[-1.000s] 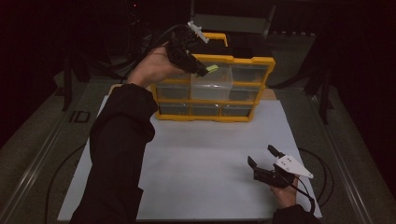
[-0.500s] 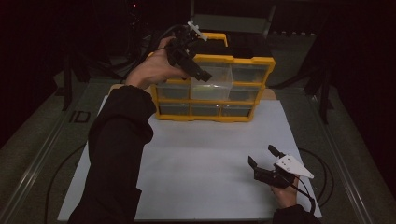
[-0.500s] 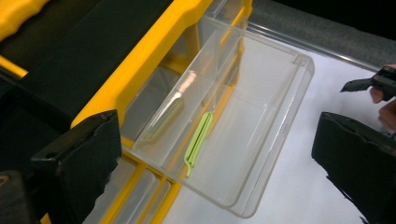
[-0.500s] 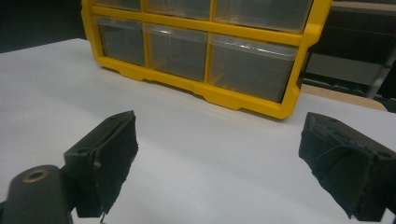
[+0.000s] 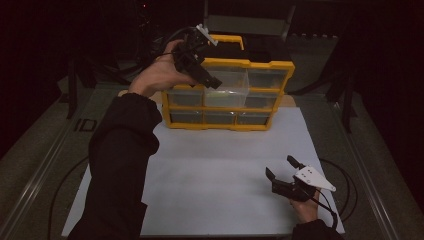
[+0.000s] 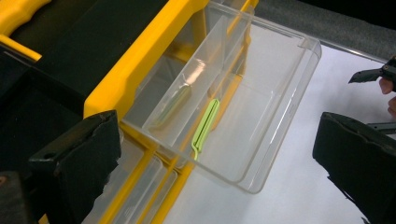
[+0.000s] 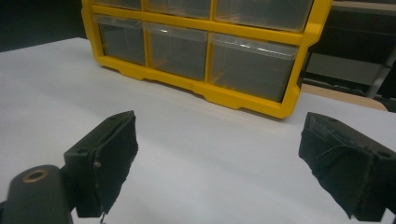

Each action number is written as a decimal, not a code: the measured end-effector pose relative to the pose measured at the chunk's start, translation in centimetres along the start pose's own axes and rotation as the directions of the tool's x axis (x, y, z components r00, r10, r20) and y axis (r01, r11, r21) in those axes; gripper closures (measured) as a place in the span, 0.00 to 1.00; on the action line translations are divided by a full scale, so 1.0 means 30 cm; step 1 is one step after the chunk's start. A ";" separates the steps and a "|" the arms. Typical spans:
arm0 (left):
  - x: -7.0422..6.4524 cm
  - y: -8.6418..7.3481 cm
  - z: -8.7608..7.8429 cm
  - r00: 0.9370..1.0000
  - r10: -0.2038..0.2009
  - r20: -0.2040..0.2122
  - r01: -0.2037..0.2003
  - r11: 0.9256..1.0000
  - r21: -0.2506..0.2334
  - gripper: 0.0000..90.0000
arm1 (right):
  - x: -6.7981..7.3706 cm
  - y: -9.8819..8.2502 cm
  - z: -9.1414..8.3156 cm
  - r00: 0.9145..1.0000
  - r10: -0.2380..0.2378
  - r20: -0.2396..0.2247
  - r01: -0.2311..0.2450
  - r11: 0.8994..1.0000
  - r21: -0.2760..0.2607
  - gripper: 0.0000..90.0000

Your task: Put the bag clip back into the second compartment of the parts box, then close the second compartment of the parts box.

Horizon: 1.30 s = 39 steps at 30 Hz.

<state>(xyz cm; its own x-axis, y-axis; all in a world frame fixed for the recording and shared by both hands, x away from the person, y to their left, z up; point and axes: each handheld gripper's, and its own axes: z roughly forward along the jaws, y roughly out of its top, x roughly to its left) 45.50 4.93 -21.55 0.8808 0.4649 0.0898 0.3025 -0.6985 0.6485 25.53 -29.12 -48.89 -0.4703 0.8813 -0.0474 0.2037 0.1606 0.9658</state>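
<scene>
A yellow drawer cabinet stands at the far end of a white sheet. Its clear top-middle drawer is pulled out. In the left gripper view a thin pale green strip lies in that drawer against a clear divider. My left gripper hovers just above the drawer, and its jaws have just opened; the left gripper is open and holds nothing. Near the front right my right gripper rests low over the sheet. The right gripper is open and empty, facing the cabinet.
The other cabinet drawers are pushed in. A black cable loops beside the right hand. Metal table rails run along both sides, and dark stands rise behind the cabinet.
One second ago the left gripper held a pale piece over the open drawer. Now its jaws stand apart and the green strip lies in the drawer. Neither hand has shifted.
</scene>
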 end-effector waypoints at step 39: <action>0.020 -0.088 -0.004 0.999 -0.025 0.030 0.026 1.000 -0.005 0.06 | 0.000 -0.002 -0.003 1.000 0.003 0.004 -0.003 1.000 0.004 0.13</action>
<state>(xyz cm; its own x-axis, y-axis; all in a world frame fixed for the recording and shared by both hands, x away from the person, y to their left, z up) 45.18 7.12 -23.12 0.8833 0.4661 0.0509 0.3230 -0.6835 0.6546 25.45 -29.17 -48.93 -0.4666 0.8833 -0.0458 0.2083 0.1601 0.9649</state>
